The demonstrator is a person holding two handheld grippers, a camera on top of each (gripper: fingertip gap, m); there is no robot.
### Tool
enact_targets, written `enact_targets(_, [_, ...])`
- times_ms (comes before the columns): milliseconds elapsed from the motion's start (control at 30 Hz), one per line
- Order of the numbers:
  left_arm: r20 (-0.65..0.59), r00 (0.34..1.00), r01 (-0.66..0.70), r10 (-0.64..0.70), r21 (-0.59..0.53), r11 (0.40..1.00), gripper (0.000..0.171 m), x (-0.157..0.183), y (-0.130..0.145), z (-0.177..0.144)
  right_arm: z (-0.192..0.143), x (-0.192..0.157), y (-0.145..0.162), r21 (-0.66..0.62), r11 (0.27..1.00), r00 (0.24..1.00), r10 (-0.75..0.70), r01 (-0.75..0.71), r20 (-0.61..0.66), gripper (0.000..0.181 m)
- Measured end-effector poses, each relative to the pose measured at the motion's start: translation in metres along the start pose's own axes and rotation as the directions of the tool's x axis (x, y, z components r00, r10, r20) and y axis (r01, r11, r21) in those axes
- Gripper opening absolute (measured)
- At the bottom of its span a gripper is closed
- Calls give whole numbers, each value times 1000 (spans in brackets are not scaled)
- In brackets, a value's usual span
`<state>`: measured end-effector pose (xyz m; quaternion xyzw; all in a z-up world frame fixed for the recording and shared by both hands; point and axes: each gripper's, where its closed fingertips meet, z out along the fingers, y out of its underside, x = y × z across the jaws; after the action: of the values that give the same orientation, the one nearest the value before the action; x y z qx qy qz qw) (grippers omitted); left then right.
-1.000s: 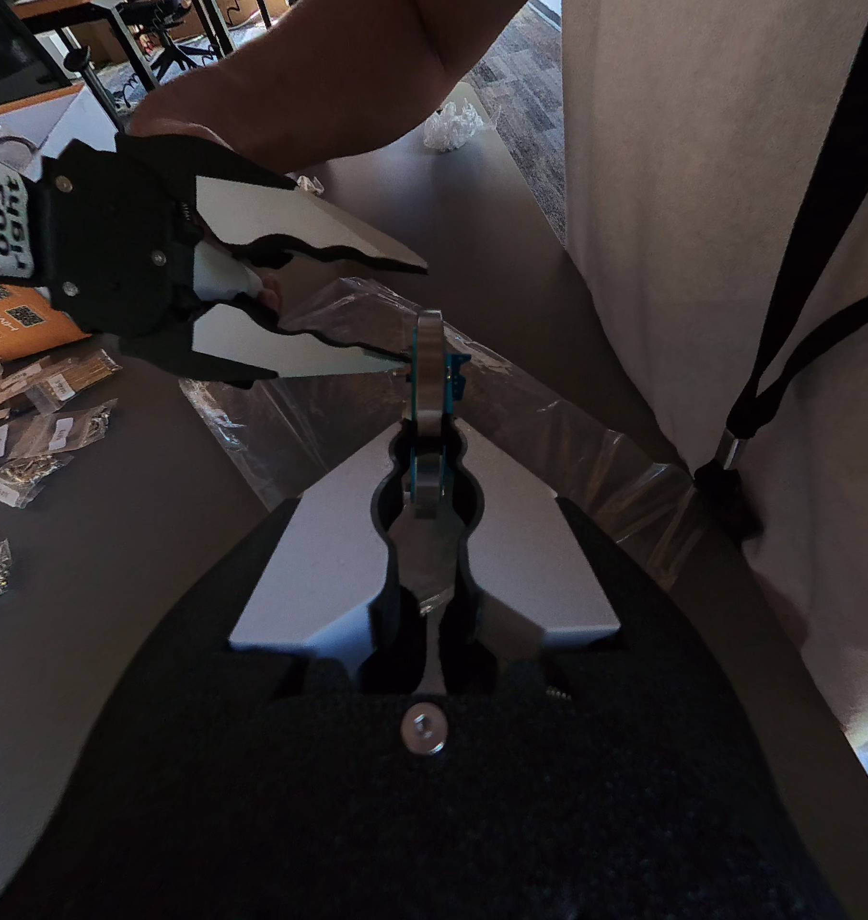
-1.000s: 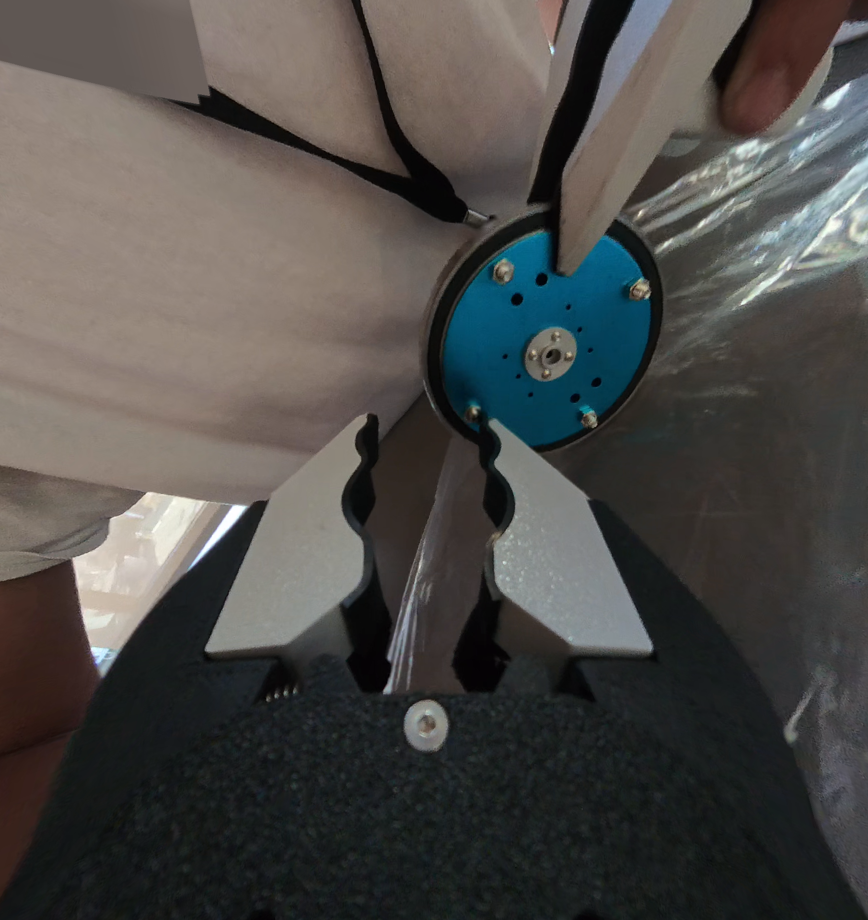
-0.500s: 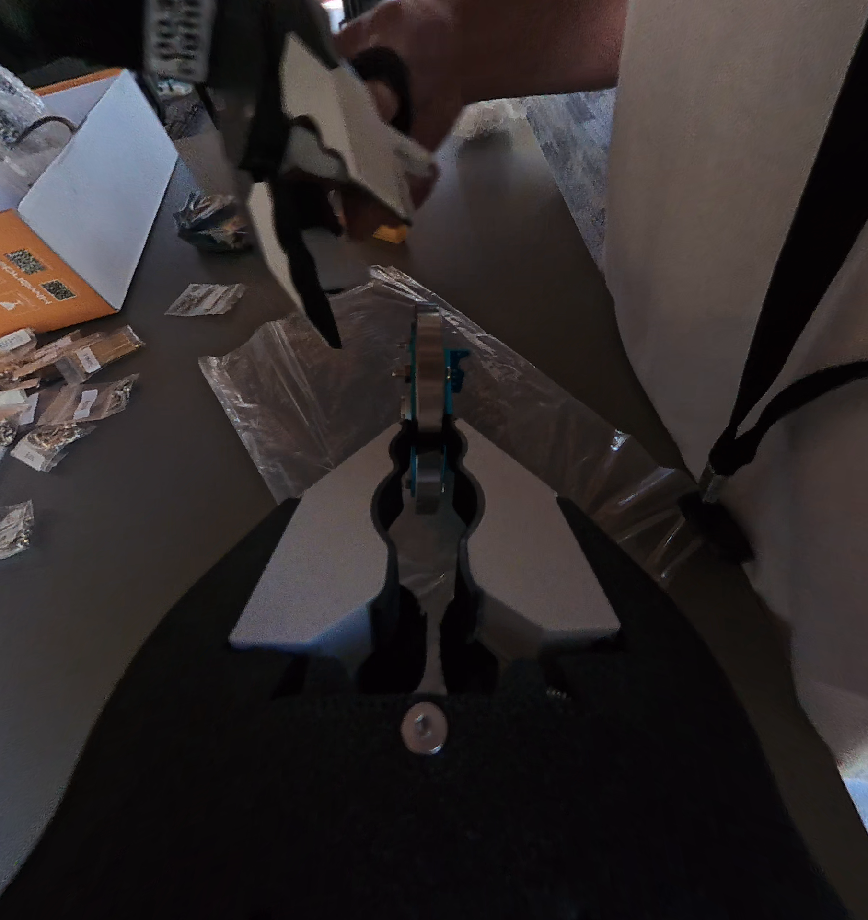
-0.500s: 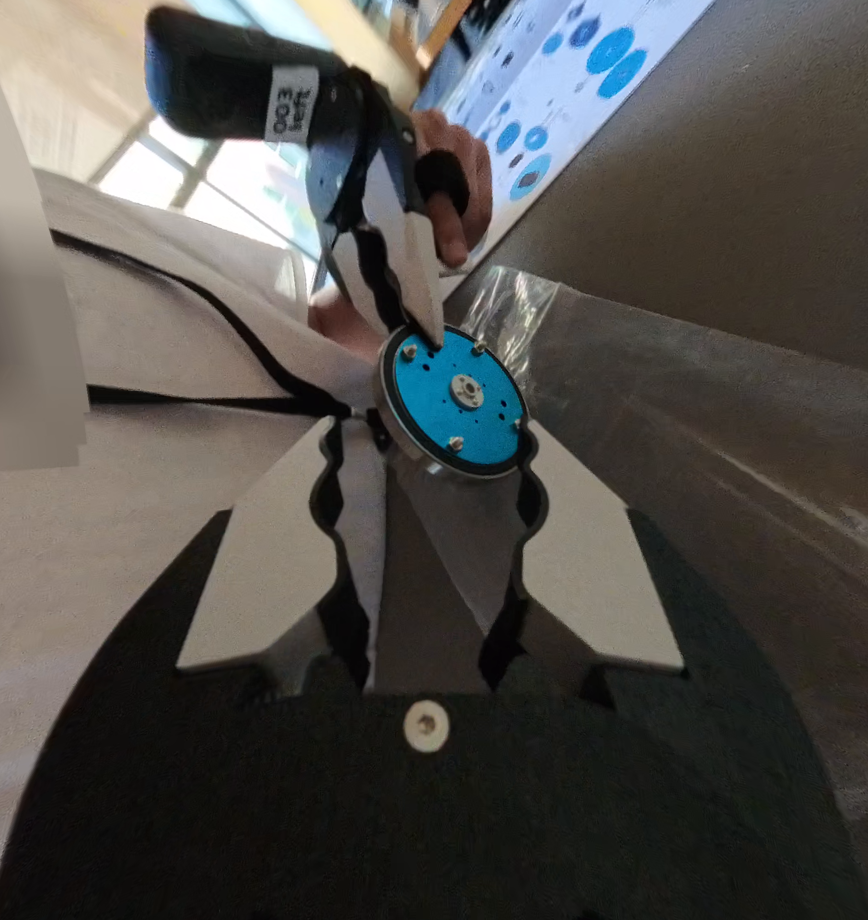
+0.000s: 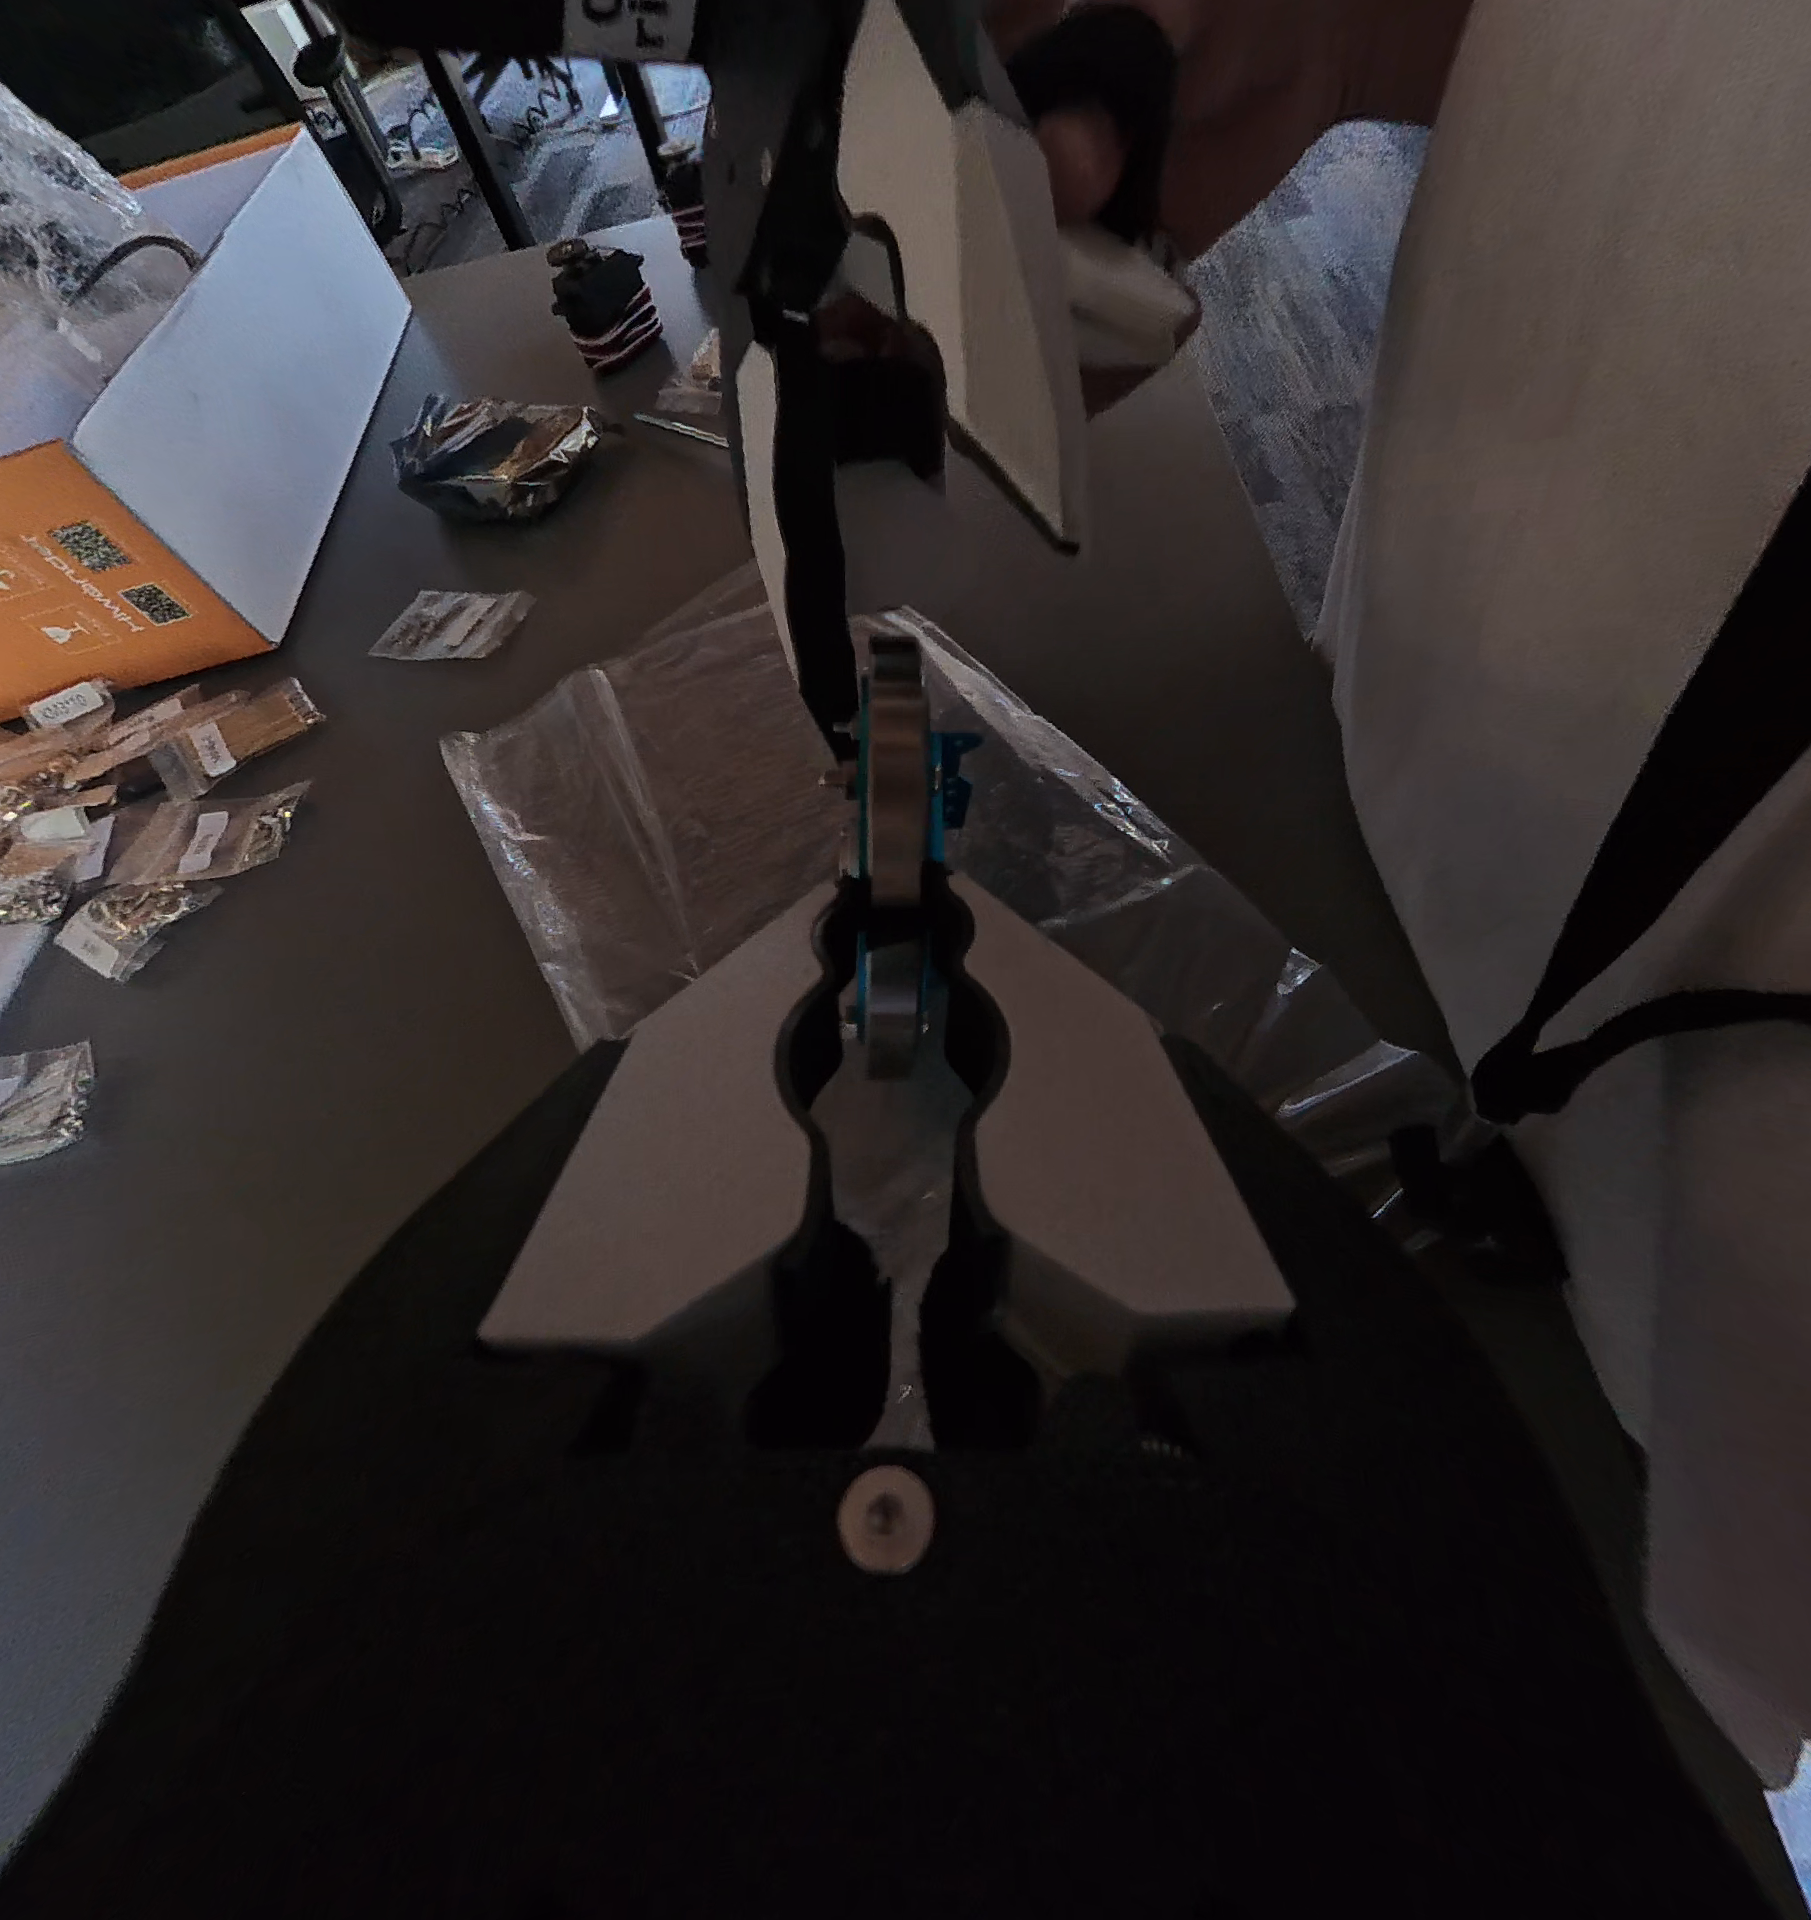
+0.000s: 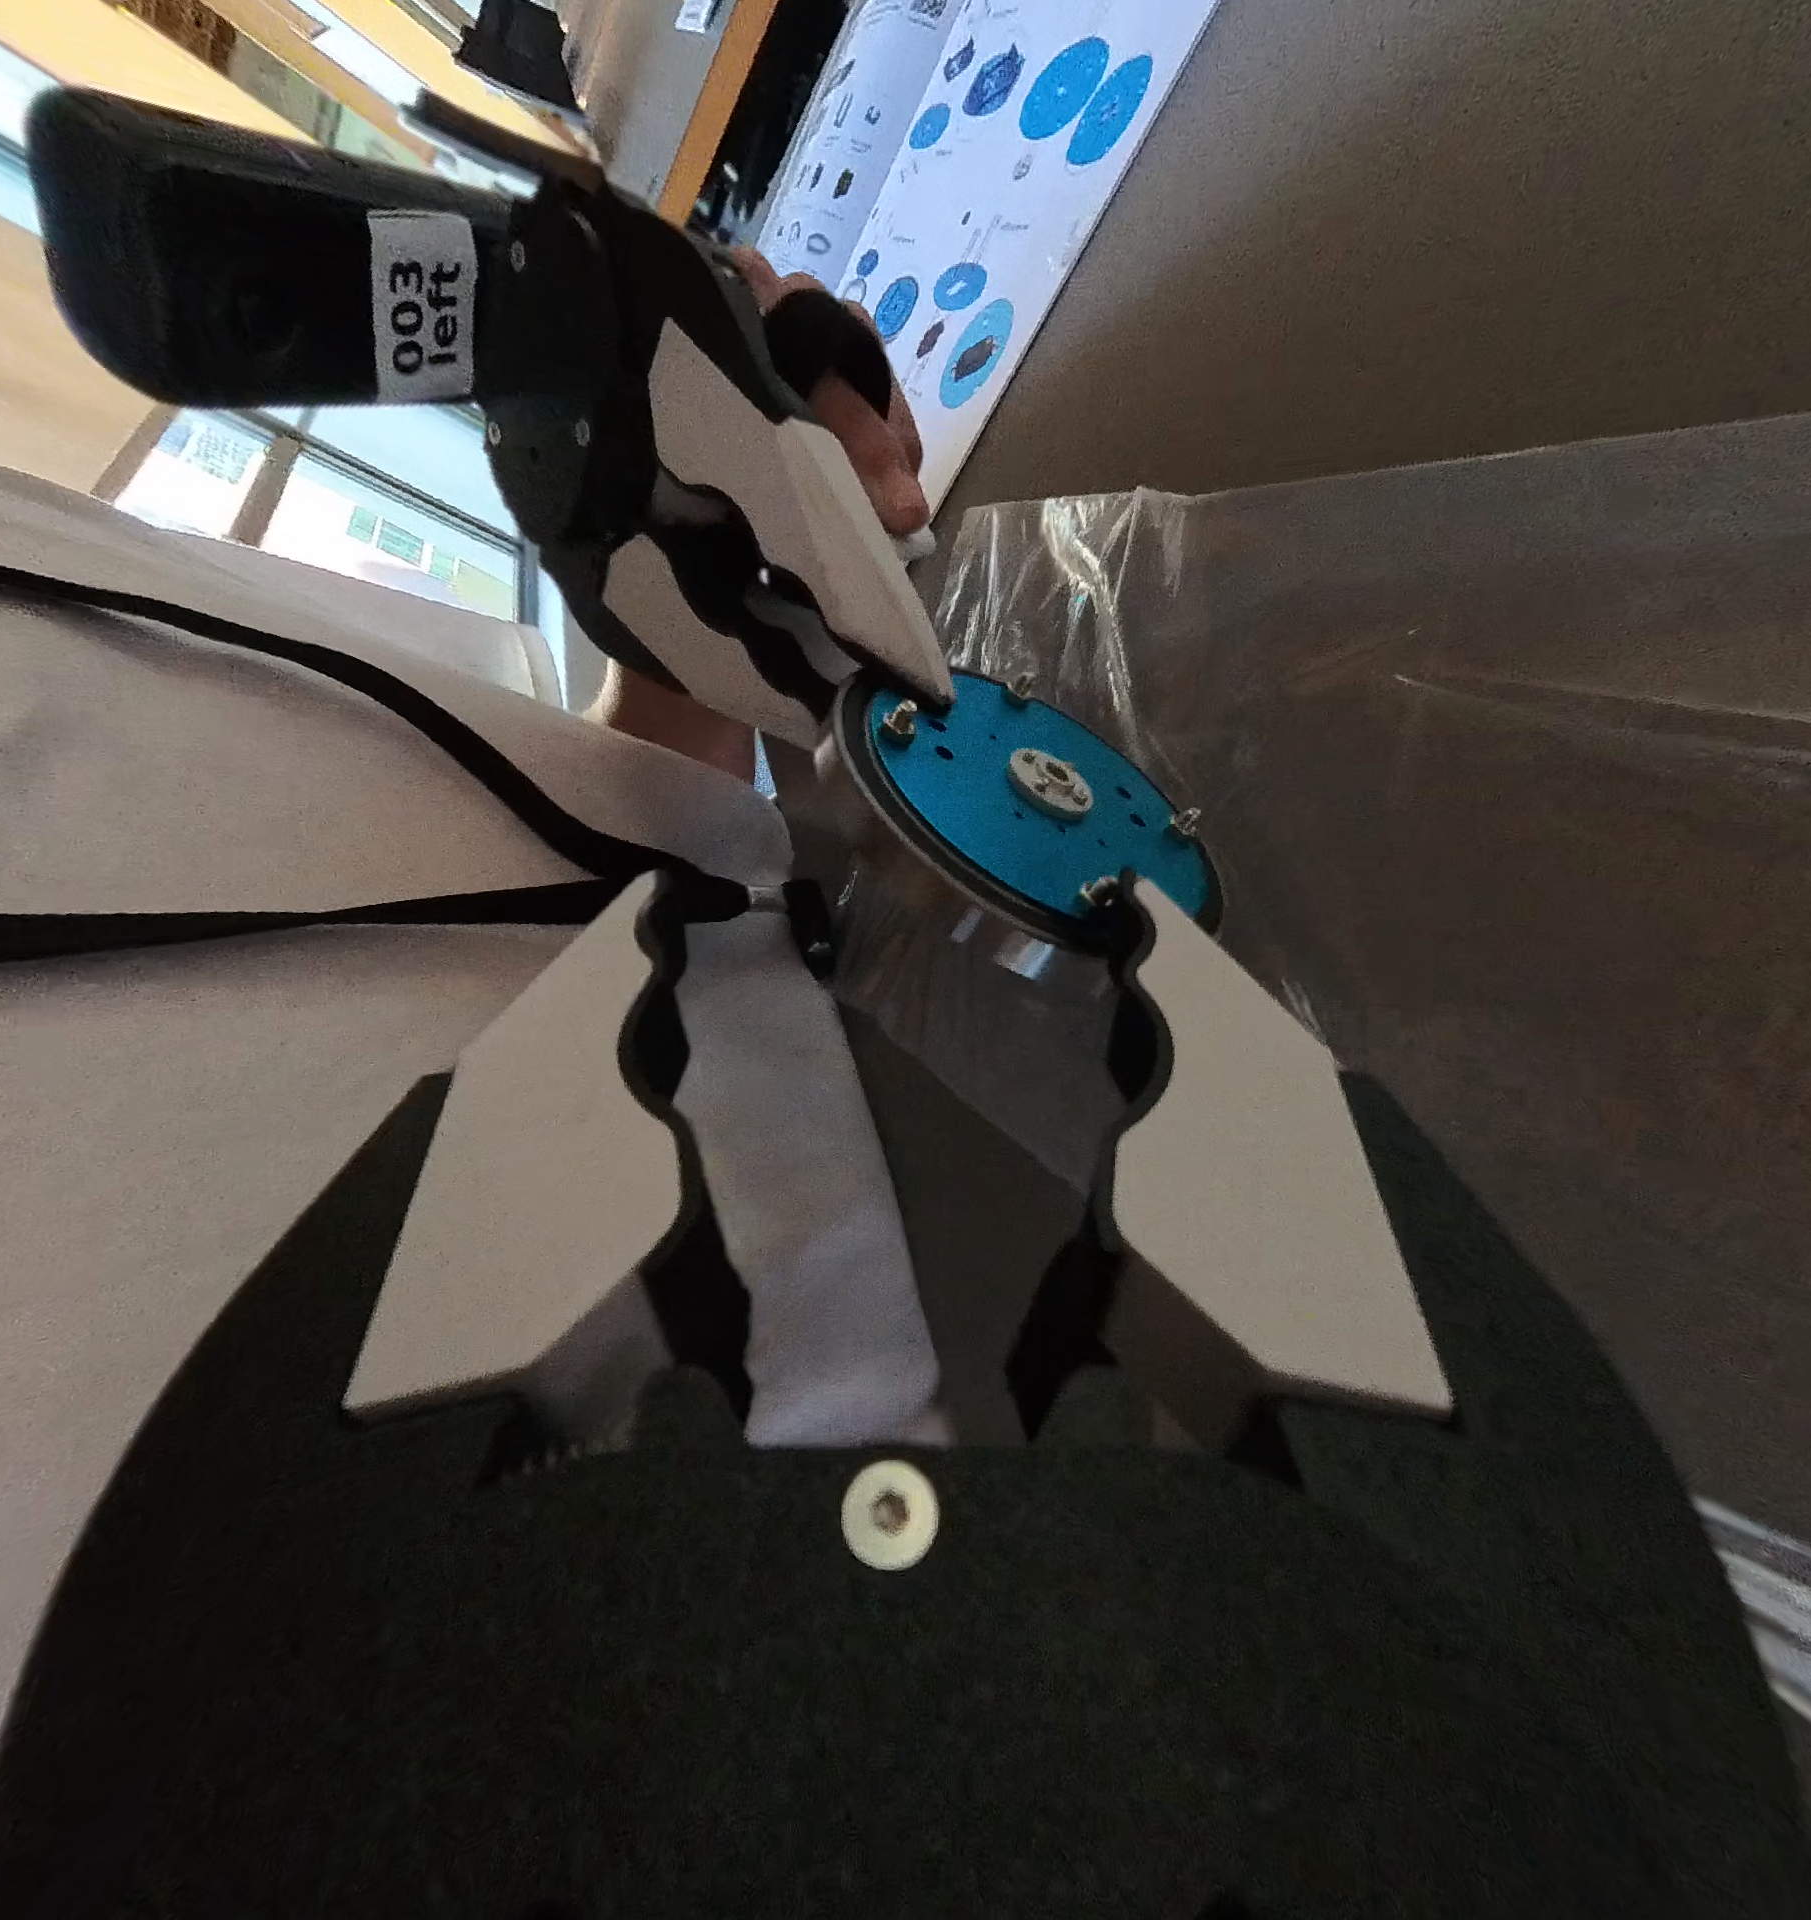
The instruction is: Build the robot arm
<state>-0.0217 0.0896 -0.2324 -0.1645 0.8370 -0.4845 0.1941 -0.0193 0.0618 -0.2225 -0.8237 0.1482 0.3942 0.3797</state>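
A round disc with a blue face and metal rim [image 5: 896,769] stands edge-on above a clear plastic bag [image 5: 652,810] on the dark table. My left gripper [image 5: 896,914] is shut on the disc's rim. It also shows in the right wrist view [image 6: 880,717], gripping the disc [image 6: 984,821] at its upper edge. My right gripper [image 6: 901,904] is open, and its right fingertip touches the disc's lower rim by a screw. In the left wrist view the right gripper [image 5: 932,623] hangs down from above, one finger against the blue face.
An orange and white box [image 5: 153,488], several small hardware bags [image 5: 153,831], a crumpled foil bag [image 5: 496,457] and a black motor [image 5: 605,301] lie to the left. A person's light shirt with a black strap [image 5: 1607,520] is close on the right. A sheet with blue drawings [image 6: 984,208] lies beyond.
My right gripper has swung from the disc's left side to above it, turned and opened wider. The left gripper has kept hold of the disc in place.
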Motion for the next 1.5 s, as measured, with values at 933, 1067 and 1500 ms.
enact_targets(933, [34,999,-14,14,-10,1000,13,2,0,2,-2,-7,2,-53,998,998,-16,13,-60,95])
enact_targets(1067, [38,999,-17,17,-8,1000,13,2,-1,2,-15,-18,-7,15,1000,999,-9,9,-30,85])
enact_targets(1500, [35,999,-20,20,-11,1000,13,3,0,3,-11,-15,0,-14,1000,998,-9,8,-56,93])
